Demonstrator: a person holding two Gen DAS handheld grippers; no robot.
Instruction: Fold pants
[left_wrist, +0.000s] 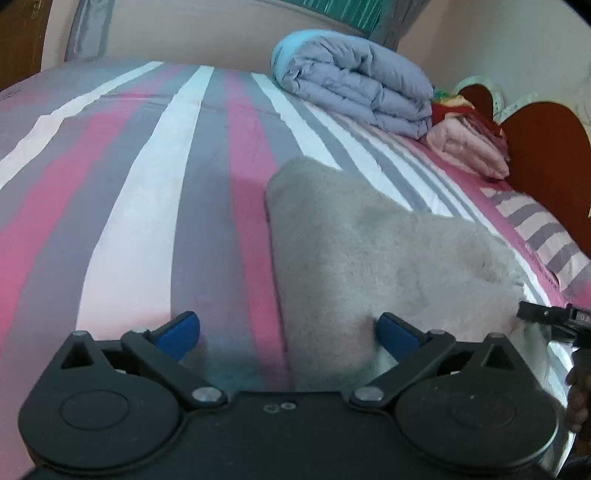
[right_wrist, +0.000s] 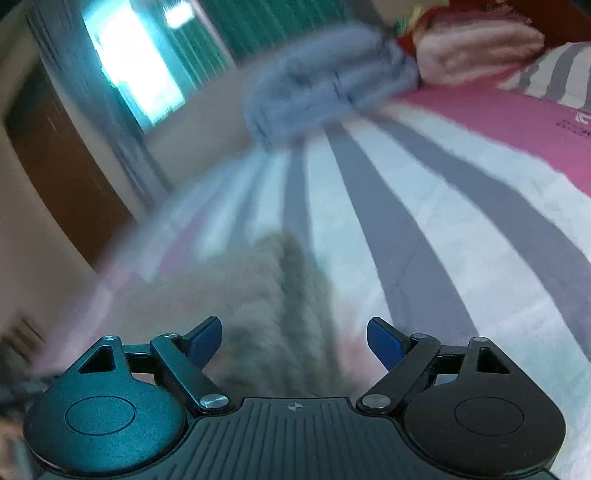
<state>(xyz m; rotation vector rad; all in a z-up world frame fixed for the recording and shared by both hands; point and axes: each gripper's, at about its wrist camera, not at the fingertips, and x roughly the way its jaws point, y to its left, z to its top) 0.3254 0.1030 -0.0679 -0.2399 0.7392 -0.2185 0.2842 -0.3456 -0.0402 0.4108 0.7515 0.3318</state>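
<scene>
striped bedsheet (left_wrist: 155, 206) under grey pants (left_wrist: 369, 266)

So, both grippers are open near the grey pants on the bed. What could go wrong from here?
1. The left gripper is open half over the pants edge, half over the striped sheet; closing may pinch the sheet too.
2. The right gripper view is blurred by motion, so its grasp may miss the edge.
</scene>
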